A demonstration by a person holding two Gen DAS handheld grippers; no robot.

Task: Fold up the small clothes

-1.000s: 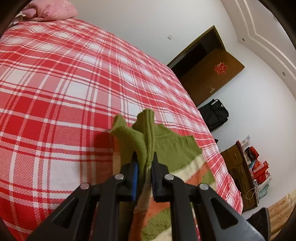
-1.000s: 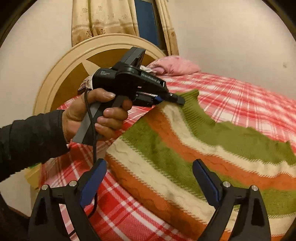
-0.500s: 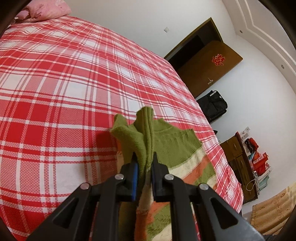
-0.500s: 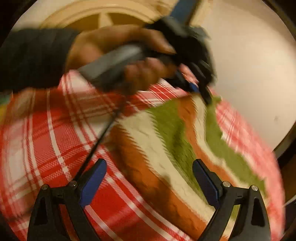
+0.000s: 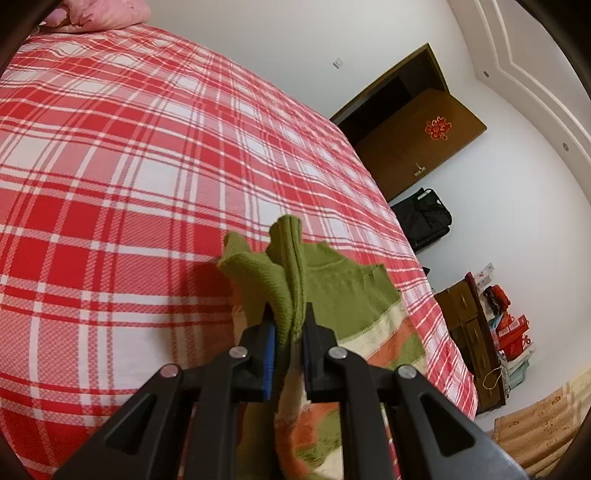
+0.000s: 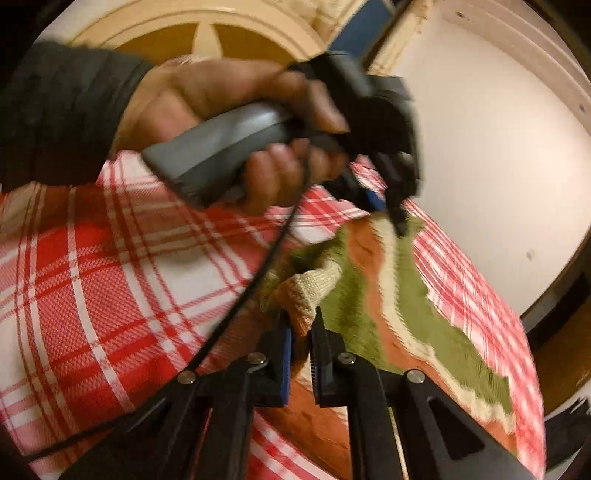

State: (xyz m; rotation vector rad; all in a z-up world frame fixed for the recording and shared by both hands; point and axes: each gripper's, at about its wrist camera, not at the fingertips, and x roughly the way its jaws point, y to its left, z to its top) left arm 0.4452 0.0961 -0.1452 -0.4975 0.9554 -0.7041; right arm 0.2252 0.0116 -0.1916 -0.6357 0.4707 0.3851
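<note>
The left gripper [image 5: 288, 325] is clamped tight on a bunched green edge of the striped knit sweater [image 5: 343, 295], which lies on the red plaid bedspread [image 5: 129, 166]. The right gripper [image 6: 301, 332] is closing its jaws on a cream and orange corner of that same sweater. Only the right wrist view shows the person's left hand [image 6: 229, 125] on the grey handle and the round headboard [image 6: 221, 33]; only the left wrist view shows the brown door [image 5: 417, 144] and pink pillow [image 5: 103, 14].
</note>
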